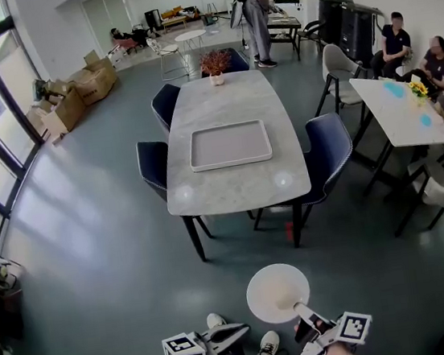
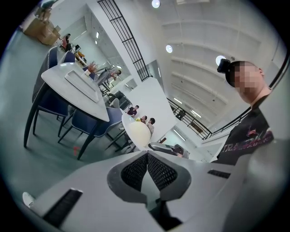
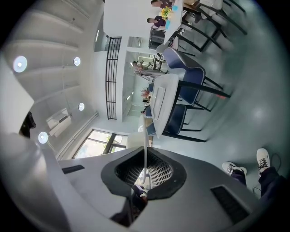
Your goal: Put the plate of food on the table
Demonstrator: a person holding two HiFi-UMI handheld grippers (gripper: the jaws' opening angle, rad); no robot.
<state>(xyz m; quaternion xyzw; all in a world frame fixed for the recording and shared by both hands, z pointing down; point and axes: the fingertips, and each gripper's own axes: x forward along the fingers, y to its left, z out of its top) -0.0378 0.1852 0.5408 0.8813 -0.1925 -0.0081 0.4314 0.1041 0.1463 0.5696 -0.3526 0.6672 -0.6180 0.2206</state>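
Short of the near end of the marble table (image 1: 220,100), in the head view, a white plate (image 1: 276,291) hangs above the grey floor, well apart from the tabletop. The right gripper (image 1: 302,311) holds it by the rim farthest from the table. The left gripper (image 1: 242,330) sits just beside it on the left, touching nothing. On the table lie 1 grey tray (image 1: 229,145) in the middle and a flower pot (image 1: 215,63) at the far end, with 4 blue chairs around it.

In the left gripper view, the 2 jaws are pressed together with nothing between them. The plate (image 2: 137,131) shows beyond them, on the near side of the table.

In the right gripper view, the jaws pinch the plate's rim (image 3: 145,147), seen edge-on, and the table (image 3: 168,88) stands beyond.
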